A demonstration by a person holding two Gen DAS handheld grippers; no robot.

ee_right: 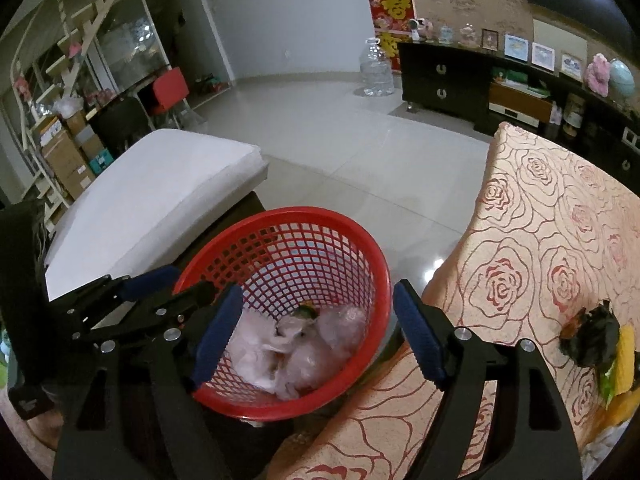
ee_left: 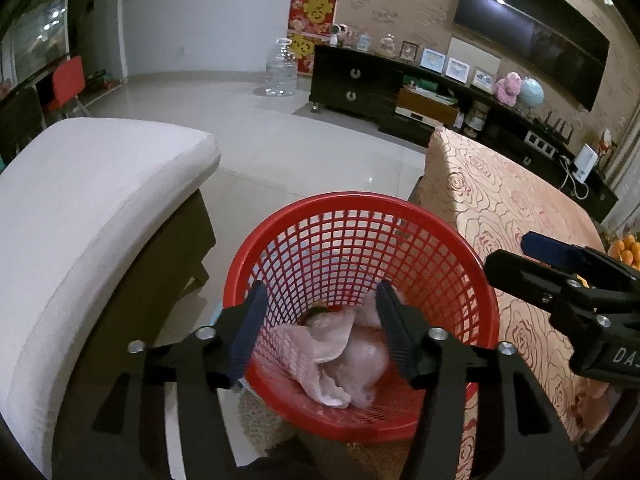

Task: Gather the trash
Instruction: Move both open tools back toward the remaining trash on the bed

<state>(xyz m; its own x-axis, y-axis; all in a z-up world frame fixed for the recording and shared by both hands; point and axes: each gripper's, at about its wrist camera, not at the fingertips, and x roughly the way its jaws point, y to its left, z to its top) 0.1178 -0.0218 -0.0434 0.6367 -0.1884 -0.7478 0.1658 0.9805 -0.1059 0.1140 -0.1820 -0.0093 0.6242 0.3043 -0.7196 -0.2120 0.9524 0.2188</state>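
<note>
Both my left gripper and right gripper gape empty over the red basket; crumpled plastic bags lie inside.

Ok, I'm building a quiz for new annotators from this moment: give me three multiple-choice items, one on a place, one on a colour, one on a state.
1. Where does the crumpled pale plastic bag lie?
A on the cushion
B in the basket
C on the tablecloth

2. What colour is the mesh basket?
A blue
B white
C red

3. How does the left hand-held gripper stand?
A open, holding nothing
B shut on the bag
C shut on the basket rim

Key: 1 B, the bag rests on the basket's bottom. 2 C, rim and mesh are red. 3 A, its pads stand apart above the basket with nothing pressed between them.
</note>
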